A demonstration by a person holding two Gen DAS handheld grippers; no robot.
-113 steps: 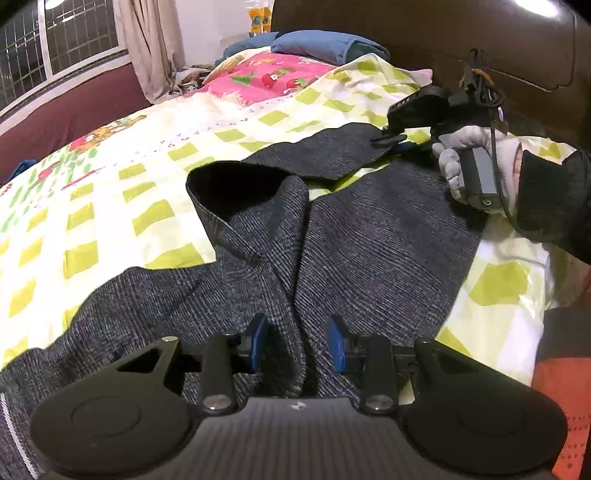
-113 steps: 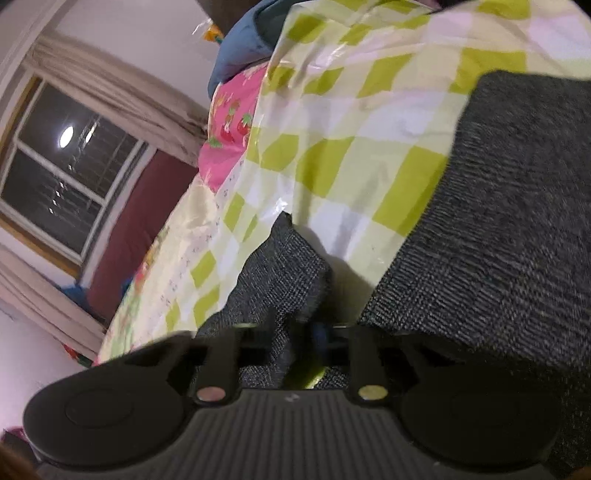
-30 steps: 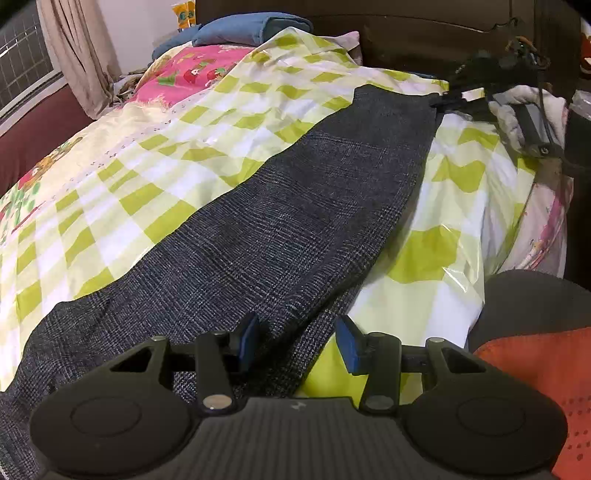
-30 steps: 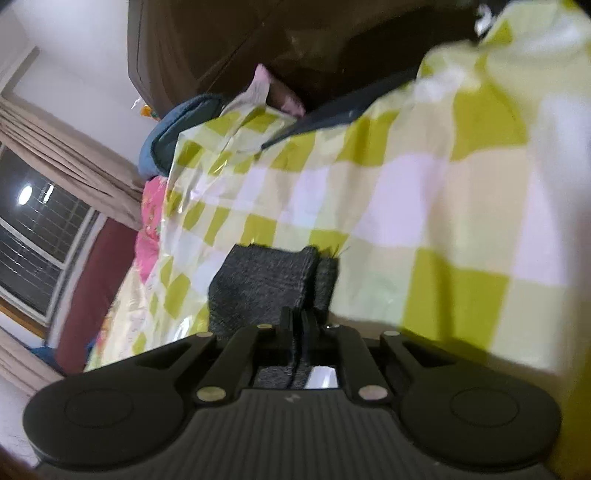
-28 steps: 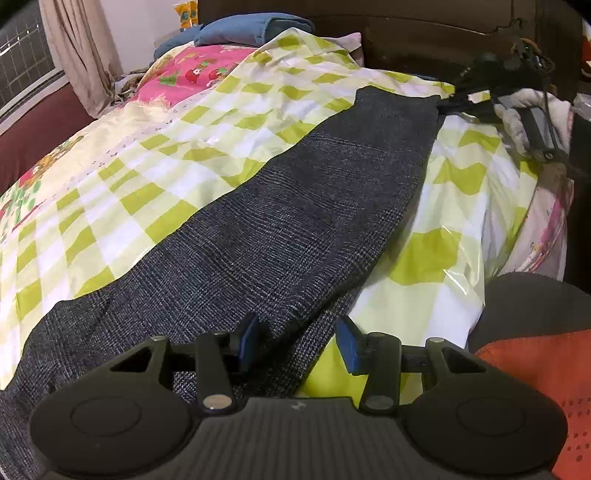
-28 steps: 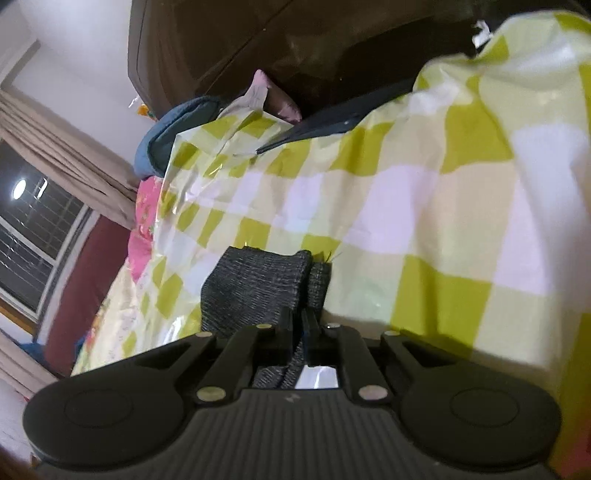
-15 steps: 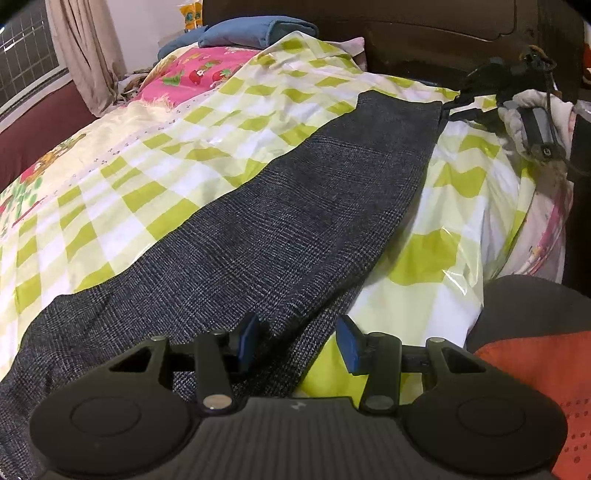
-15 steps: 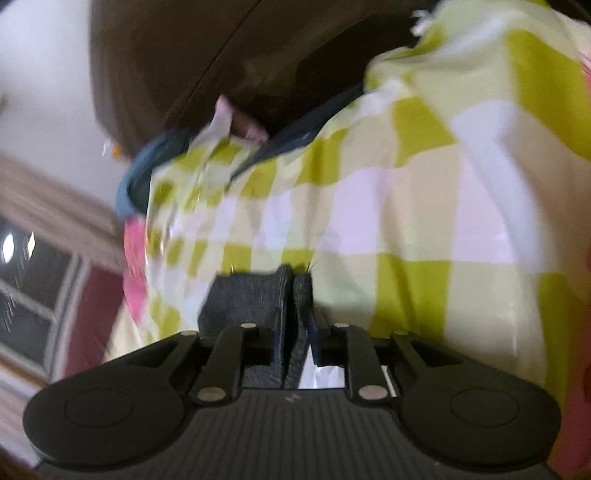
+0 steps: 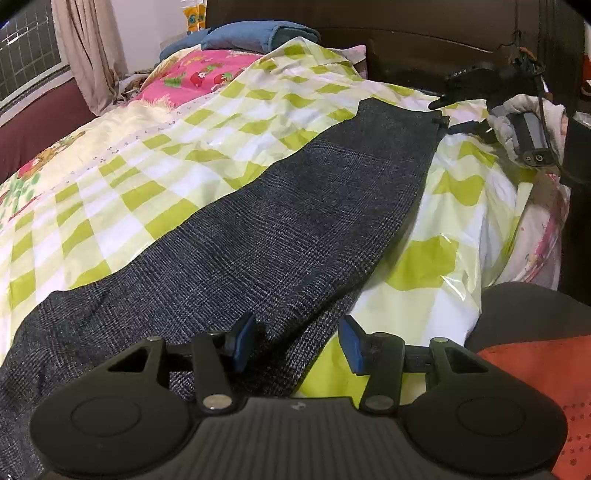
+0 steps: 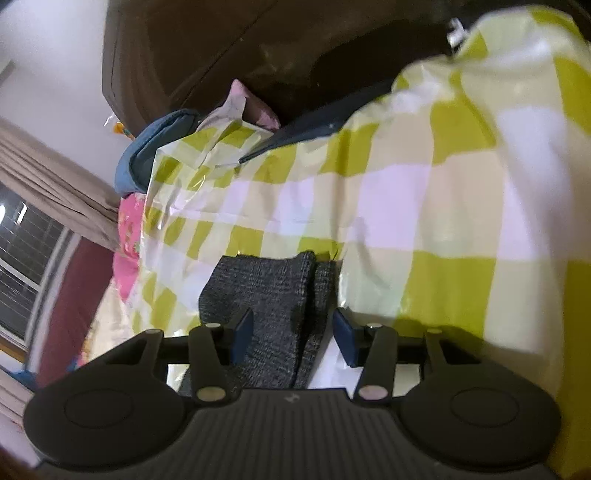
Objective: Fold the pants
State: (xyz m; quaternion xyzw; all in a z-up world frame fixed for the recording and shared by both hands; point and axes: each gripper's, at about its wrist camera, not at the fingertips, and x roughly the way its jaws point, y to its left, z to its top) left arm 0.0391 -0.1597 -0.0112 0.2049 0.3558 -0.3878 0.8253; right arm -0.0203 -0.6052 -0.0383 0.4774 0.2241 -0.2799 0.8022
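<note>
Left wrist view: the pants (image 9: pixel 295 221), a dark grey woven fabric with a fine check texture, lie flat in a long tapering band across the glossy green-and-white checked bed cover (image 9: pixel 166 177), the narrow hem end far off by the dark wooden headboard (image 9: pixel 406 40). The left gripper (image 9: pixel 295 341) hovers over the wide near end; its blue-padded jaws are opening, cloth below and between them but not pressed. At the far hem a gloved hand (image 9: pixel 517 114) holds the right gripper (image 9: pixel 458 110).

In the right wrist view, the right gripper (image 10: pixel 291 332) is opening too; the layered hem of the pants (image 10: pixel 266 291) lies between the pads, which stand clear of it. A folded blue cloth (image 9: pixel 255 35) rests near the headboard.
</note>
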